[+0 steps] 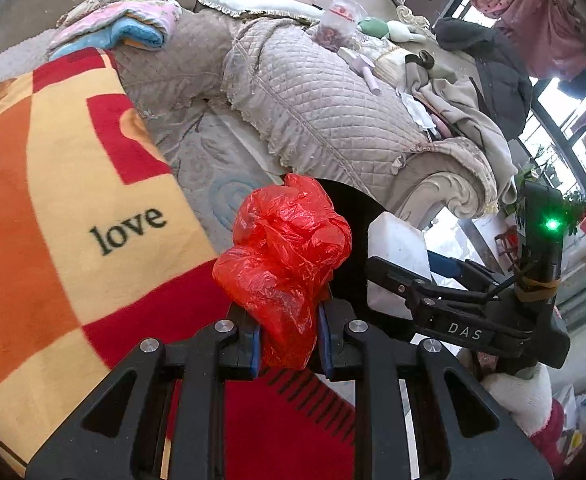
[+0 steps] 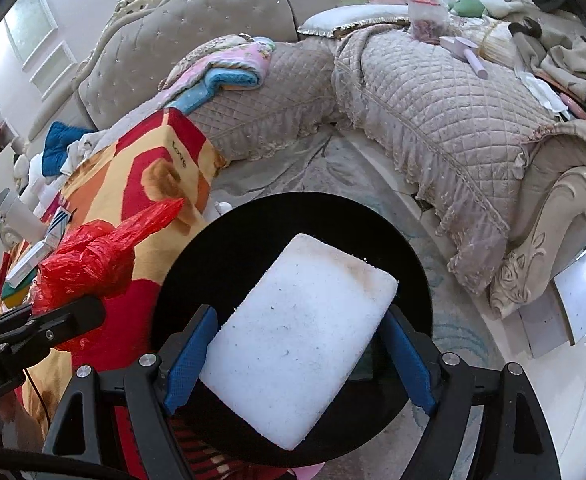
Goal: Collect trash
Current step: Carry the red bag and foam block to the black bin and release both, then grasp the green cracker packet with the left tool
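Two pieces of trash are in my grip, neither dropped yet. My left gripper (image 1: 289, 344) is pinched nearly closed on a crumpled red plastic bag (image 1: 285, 264). My right gripper (image 2: 299, 364) is spread wide, its blue pads against the sides of a white foam block (image 2: 297, 340). Just below the block gapes a round black bin (image 2: 253, 236), dark inside, contents impossible to make out. Releasing both remains. Beyond lie the patterned blanket (image 1: 53, 200) and the quilted sofa (image 1: 313, 108), itself cluttered.
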### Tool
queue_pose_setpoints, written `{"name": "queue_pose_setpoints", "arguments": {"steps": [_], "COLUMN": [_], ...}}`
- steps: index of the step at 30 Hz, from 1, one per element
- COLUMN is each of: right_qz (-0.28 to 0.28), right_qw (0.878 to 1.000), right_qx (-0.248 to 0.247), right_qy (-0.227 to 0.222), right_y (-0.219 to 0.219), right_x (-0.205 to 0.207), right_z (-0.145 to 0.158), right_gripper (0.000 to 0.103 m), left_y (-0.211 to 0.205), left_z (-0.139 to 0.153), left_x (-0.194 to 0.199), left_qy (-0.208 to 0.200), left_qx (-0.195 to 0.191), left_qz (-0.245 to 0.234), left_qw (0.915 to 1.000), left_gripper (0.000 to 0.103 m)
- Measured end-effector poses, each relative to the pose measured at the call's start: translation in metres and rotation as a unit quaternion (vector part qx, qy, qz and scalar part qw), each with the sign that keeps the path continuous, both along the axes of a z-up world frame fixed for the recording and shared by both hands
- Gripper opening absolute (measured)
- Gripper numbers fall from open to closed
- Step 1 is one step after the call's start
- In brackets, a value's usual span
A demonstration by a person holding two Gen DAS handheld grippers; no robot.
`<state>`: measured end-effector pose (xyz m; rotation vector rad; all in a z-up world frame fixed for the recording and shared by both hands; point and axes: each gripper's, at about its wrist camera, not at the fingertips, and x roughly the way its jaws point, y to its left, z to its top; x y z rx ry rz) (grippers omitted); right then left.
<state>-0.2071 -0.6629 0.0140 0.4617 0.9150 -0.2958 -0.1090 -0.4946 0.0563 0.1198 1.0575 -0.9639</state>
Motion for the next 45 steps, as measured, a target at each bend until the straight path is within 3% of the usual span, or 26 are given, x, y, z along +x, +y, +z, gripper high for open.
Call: {"name": "queue_pose_setpoints", "arguments": {"steps": [15,16,18,20,26,34,40,45], "right_qz": [-0.010,-0.011,-0.015,-0.018,-0.026,0.006,0.053,0.104], "right_qw": [1.000,1.000,1.000,1.000,0.999,1.000,0.998,0.994], "right_qx": [0.001,0.000,0.002,0.009,0.018,-0.006,-0.013,-0.006], "right_qy": [-0.007,-0.008,-0.010,-0.016,-0.024,-0.021,-0.024,-0.025], "right_y": [-0.009,-0.010,-0.011,-0.013,-0.012,0.024,0.068,0.111], "right_x": [-0.002,-0.002,-0.004,-0.006,-0.012,-0.005,0.007,0.026], "right_z": [0.001,0.002,0.003,0.003,0.006,0.013,0.020,0.023], "right_gripper": [0.085,0.086,0.088,0.092,0.093,0.093,0.093,0.093], "left_y": [-0.008,-0.007,-0.005,-0.002,0.009,0.048,0.102,0.160], "left_z": [-0.008,-0.008,-0.009,-0.010,-0.006,-0.001,0.002,0.004], "left_x": [0.003,0.004,0.004,0.006,0.006,0.005,0.003,0.009], "left_qy": [0.012,0.015,0.021,0.031,0.023,-0.033,-0.071,-0.081], "left_qx": [-0.015,-0.018,-0.023,-0.032,-0.028,0.009,0.034,0.043], "left_qz": [-0.002,-0.001,0.000,0.008,0.018,0.063,0.102,0.139], "left_qw": [0.9998,0.9997,0.9995,0.9990,0.9992,0.9974,0.9916,0.9860], "left_gripper": [0.023,0.025,0.049,0.061,0.061,0.061,0.061,0.061]}}
